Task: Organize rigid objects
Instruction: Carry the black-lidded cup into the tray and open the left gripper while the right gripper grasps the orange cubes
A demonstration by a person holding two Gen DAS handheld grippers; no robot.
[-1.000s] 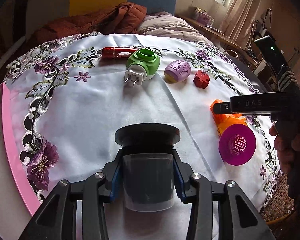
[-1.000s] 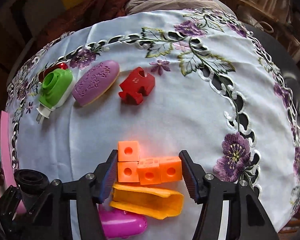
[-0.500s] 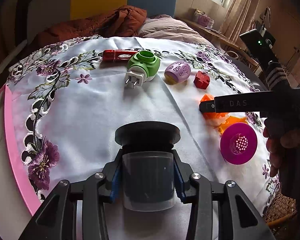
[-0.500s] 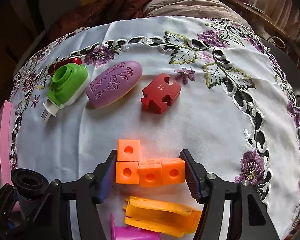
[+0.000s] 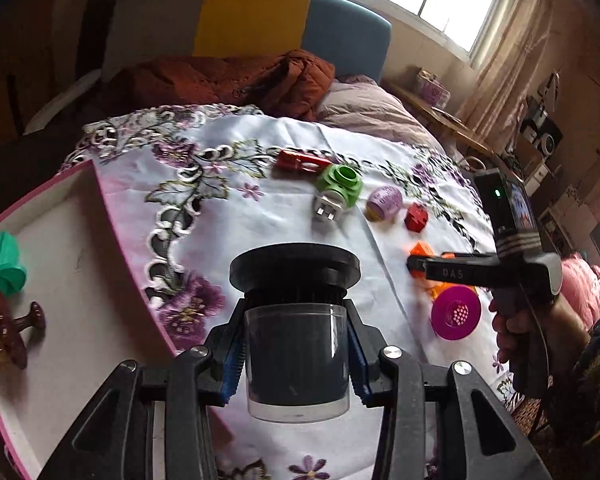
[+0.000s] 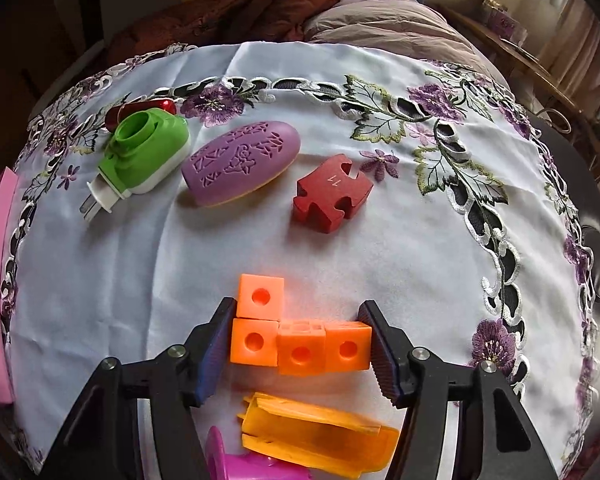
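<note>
White embroidered cloth [image 6: 380, 248] covers a table scattered with small hard things, and a pink-edged tray [image 5: 60, 280] sits at its left edge, apparently the collecting place, since a green piece [image 5: 4, 264] and a brown piece [image 5: 12, 328] already lie in it. The left claw [image 5: 296, 356] is clenched around a clear-walled dark jar [image 5: 296, 360] with a wide black cap, held up near the tray, likely so it can be set inside. The right claw [image 6: 300, 344] grips an L of orange cubes [image 6: 296, 336], jaws about half open, their ribbed pads pressed against the two ends of the cube row. Just below them lie a yellow clip [image 6: 316, 436] and a magenta disc [image 6: 240, 464]. Farther off in a loose row lie a green plug [image 6: 144, 156], a purple oval [image 6: 244, 164], a red puzzle piece [image 6: 332, 196] and a red tube [image 5: 300, 162], all waiting to be sorted.
</note>
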